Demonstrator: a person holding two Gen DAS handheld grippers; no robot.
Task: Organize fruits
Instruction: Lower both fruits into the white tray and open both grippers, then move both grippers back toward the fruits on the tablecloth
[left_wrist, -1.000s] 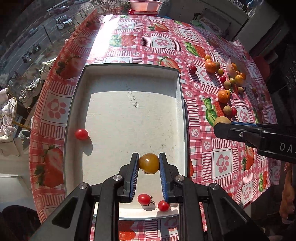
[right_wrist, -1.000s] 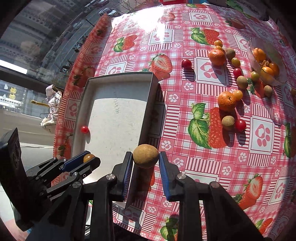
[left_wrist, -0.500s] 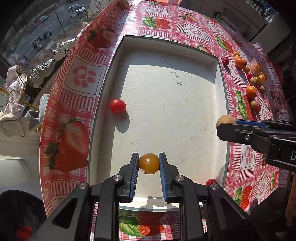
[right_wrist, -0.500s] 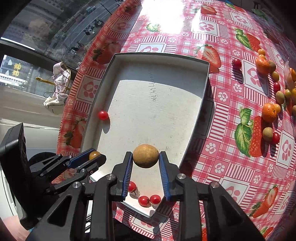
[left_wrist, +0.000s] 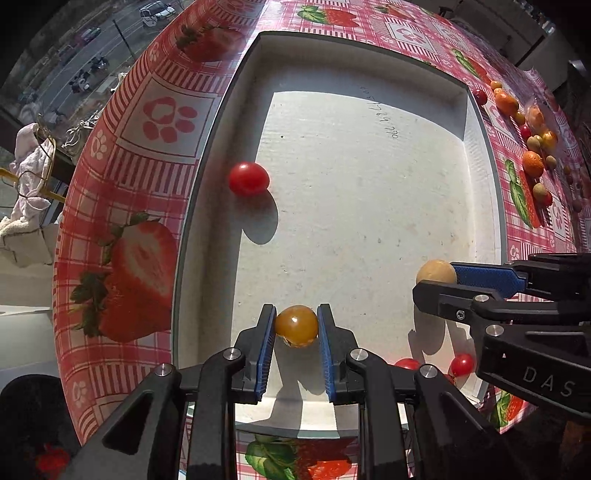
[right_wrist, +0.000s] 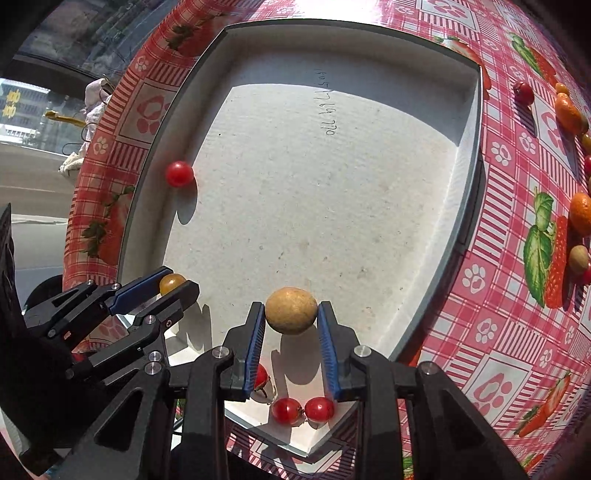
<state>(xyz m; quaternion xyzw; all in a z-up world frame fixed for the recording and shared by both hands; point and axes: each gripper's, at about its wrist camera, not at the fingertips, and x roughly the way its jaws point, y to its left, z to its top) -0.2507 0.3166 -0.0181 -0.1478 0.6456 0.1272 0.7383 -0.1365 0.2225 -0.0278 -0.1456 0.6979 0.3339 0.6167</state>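
A shallow white tray (left_wrist: 484, 162) (right_wrist: 476, 122) lies on the strawberry-print tablecloth. My left gripper (left_wrist: 296, 326) is shut on a yellow-orange cherry tomato (left_wrist: 296, 325) and holds it just above the tray's near part; it shows in the right wrist view (right_wrist: 171, 282) too. My right gripper (right_wrist: 291, 312) is shut on a tan round fruit (right_wrist: 291, 310) over the tray's near right part, also seen in the left wrist view (left_wrist: 435, 272). One red cherry tomato (left_wrist: 248, 178) (right_wrist: 179, 173) lies by the tray's left wall. Three red cherry tomatoes (right_wrist: 303, 409) lie at the near edge.
Several loose fruits, oranges (left_wrist: 532, 162) (right_wrist: 581, 214), small tan fruits and red tomatoes (right_wrist: 523, 92), lie on the cloth right of the tray. The table's left edge (left_wrist: 66, 206) drops off beside a window with a street far below.
Both grippers have moved forward and lower over the tray, each still holding its fruit. The right gripper has come from outside the tray's right wall to above its floor.
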